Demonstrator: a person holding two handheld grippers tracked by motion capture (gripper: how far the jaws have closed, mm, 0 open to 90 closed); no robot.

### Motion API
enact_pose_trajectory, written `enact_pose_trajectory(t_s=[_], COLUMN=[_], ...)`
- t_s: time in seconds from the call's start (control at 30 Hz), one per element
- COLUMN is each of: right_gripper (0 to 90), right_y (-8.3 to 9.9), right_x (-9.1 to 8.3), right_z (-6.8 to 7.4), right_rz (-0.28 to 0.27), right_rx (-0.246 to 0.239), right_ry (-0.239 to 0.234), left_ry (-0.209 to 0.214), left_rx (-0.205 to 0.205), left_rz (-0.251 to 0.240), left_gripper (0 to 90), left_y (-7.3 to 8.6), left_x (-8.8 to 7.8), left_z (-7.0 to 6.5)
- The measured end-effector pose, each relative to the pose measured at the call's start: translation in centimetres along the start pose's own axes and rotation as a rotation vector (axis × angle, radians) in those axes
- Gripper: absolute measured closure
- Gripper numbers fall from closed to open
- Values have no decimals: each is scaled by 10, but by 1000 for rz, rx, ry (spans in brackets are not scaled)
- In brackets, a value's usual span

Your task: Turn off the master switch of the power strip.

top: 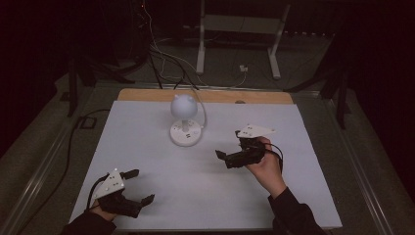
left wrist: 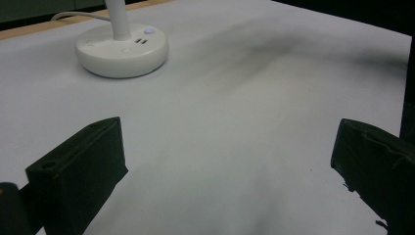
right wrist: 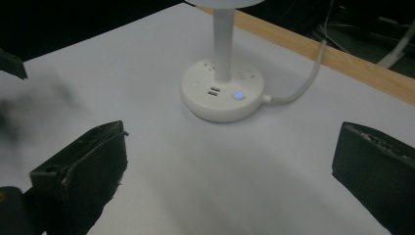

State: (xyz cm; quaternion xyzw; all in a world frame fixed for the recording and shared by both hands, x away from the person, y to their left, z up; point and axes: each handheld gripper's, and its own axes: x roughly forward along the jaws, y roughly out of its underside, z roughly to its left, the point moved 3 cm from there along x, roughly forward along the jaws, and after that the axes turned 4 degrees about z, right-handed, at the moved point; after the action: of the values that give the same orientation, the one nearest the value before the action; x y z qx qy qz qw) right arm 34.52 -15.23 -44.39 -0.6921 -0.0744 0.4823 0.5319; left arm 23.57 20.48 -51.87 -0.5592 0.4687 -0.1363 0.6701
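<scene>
Facing lamp (right wrist: pixel 222 85) with blue light, right gripper (top: pixel 234 147) spread, left gripper (top: pixel 138 186) spread

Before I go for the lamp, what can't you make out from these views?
- Lamp head: cut off by the top edge in both gripper views; just the stem and base show.
- Base buttons and sockets: too small in the high view; markings unreadable in the gripper views.
- Cable: its far end is lost in the dark behind the table.
- Right gripper: dim and small in the high view.
</scene>
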Motion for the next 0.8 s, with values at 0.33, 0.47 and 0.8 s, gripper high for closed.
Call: enact_pose_trajectory(t_s=[0.33,0.47,0.8], right_gripper=[0,0,0], right_y=[-19,-23,-34], right_x=[25,33,59], right_z=[3,5,7], right_rz=[1,-2,10], right_rx=[-14,-20,-42], right_ry=[-57,-73,-100], left_ry=[2,2,5], left_rx=[-1,-2,-1], left_rz=[-5,-6,-8], left_gripper=[3,3,3], left_y=[0,0,0], left_x=[0,0,-1], left_z=[0,0,-1])
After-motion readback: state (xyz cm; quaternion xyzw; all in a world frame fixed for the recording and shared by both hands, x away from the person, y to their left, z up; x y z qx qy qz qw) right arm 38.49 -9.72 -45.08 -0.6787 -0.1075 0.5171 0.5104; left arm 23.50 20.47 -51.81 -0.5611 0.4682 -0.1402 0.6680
